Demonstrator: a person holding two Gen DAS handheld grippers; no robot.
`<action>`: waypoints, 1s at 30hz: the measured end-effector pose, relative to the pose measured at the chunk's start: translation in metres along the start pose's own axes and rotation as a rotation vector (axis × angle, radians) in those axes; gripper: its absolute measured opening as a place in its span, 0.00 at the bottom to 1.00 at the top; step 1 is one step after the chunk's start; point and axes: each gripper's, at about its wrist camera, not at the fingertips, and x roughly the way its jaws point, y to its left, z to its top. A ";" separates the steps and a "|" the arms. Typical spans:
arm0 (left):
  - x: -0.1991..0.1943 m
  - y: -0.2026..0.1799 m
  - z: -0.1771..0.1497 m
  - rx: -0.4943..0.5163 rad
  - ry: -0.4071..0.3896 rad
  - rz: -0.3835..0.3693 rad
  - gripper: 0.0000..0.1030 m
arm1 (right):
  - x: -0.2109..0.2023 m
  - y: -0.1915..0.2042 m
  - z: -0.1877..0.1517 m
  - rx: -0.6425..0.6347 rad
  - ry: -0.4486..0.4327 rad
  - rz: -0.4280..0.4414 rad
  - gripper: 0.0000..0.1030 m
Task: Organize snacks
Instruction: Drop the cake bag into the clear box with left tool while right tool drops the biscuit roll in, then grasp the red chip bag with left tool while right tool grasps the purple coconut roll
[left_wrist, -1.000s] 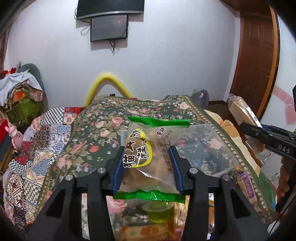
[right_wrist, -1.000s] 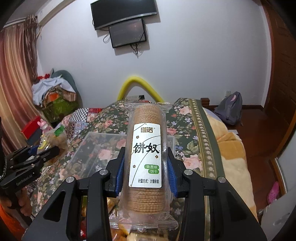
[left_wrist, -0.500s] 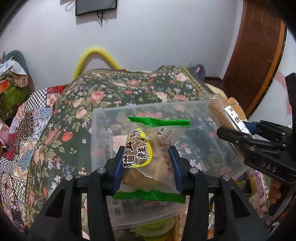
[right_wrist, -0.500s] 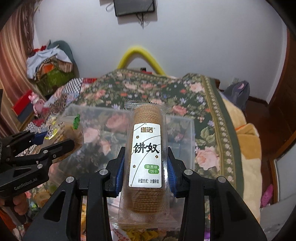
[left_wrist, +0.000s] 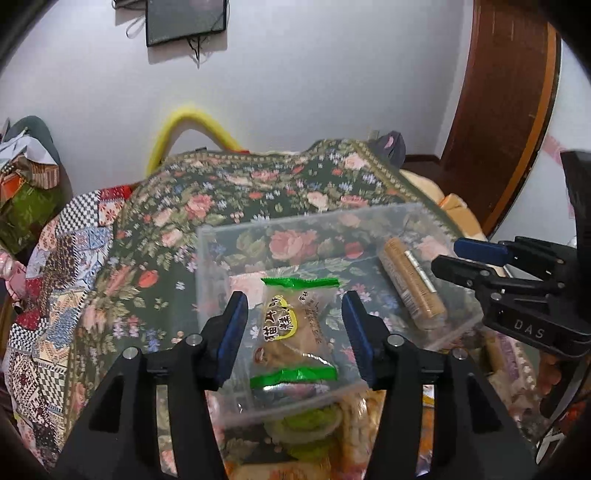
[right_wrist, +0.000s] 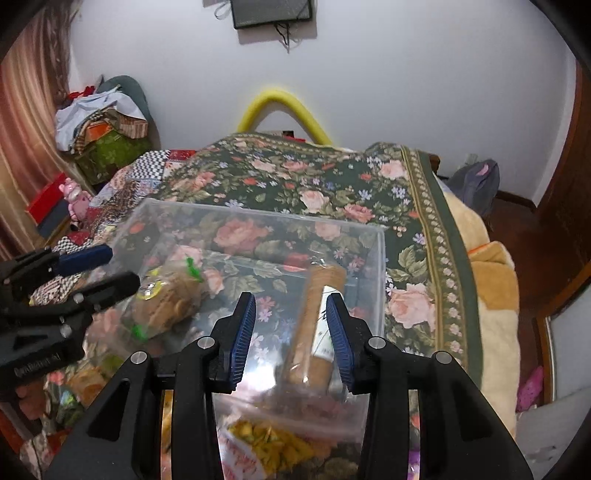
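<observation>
Surface: floral bedspread (left_wrist: 221, 192), on which a clear plastic box (right_wrist: 380, 258) is set.
Left gripper (left_wrist: 293, 332): jaws just opened, held apart; cake packet (left_wrist: 295, 328) is seen between them untouched, lying in the box.
Right gripper (right_wrist: 291, 332): jaws are seen apart, free of the cracker roll (right_wrist: 317, 325), which lies in the box.
Beside box: more snacks (right_wrist: 273, 443).
</observation>
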 end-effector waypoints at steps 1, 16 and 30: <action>-0.008 0.001 0.000 -0.001 -0.012 0.002 0.54 | -0.005 0.001 0.000 -0.004 -0.009 -0.002 0.36; -0.081 0.022 -0.064 -0.033 0.020 0.017 0.68 | -0.089 -0.020 -0.048 0.033 -0.094 -0.008 0.51; -0.087 -0.001 -0.147 -0.074 0.136 -0.026 0.71 | -0.089 -0.045 -0.127 0.098 0.005 -0.071 0.57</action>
